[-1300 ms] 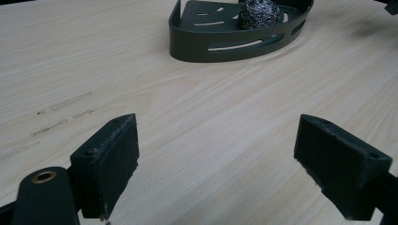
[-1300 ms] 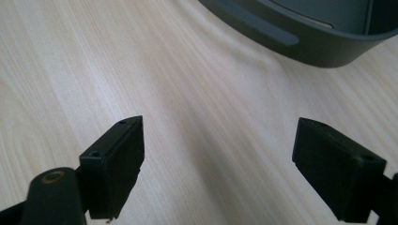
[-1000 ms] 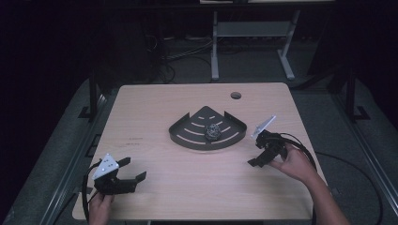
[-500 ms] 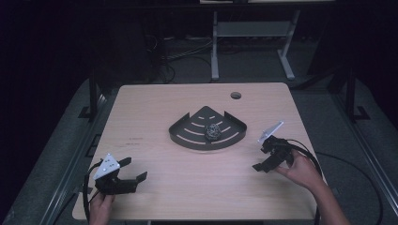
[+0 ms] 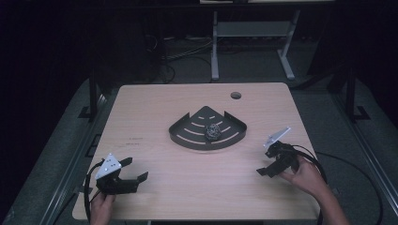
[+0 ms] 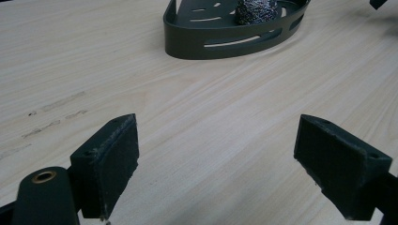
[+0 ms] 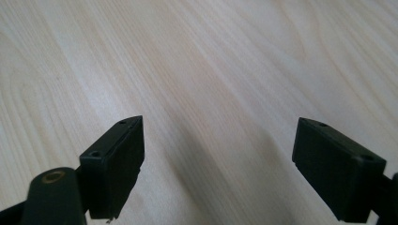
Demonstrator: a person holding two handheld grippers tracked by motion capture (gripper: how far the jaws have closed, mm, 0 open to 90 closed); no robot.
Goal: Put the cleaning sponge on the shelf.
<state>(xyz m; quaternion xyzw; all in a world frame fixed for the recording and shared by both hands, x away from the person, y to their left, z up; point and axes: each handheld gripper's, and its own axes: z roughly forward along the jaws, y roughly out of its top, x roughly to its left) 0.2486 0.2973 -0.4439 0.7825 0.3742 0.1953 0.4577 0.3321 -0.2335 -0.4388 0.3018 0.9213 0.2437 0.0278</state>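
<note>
A dark fan-shaped slotted tray (image 5: 187, 140) sits at the middle of the wooden table (image 5: 197, 187), with a ball of steel wool (image 5: 214, 131) lying inside it. My left gripper (image 5: 137, 168) rests near the front left corner, open, with nothing between its pads. In the left gripper view the left gripper (image 6: 216, 154) points at bare wood, and the tray (image 6: 211, 44) with the steel wool (image 6: 256, 10) lies well beyond. My right gripper (image 5: 265, 162) is held low over the table's right side, open and holding nothing. In the right gripper view the right gripper (image 7: 218, 159) faces plain tabletop.
A round cable hole (image 5: 235, 95) is in the table's far right part. Behind the table a white-legged frame (image 5: 216, 47) stands on the dark floor. Cables trail from both grippers off the front edge.
My right gripper has drifted away from the tray toward the table's front right and sunk a little. Its jaws stay wide. The left gripper has not moved.
</note>
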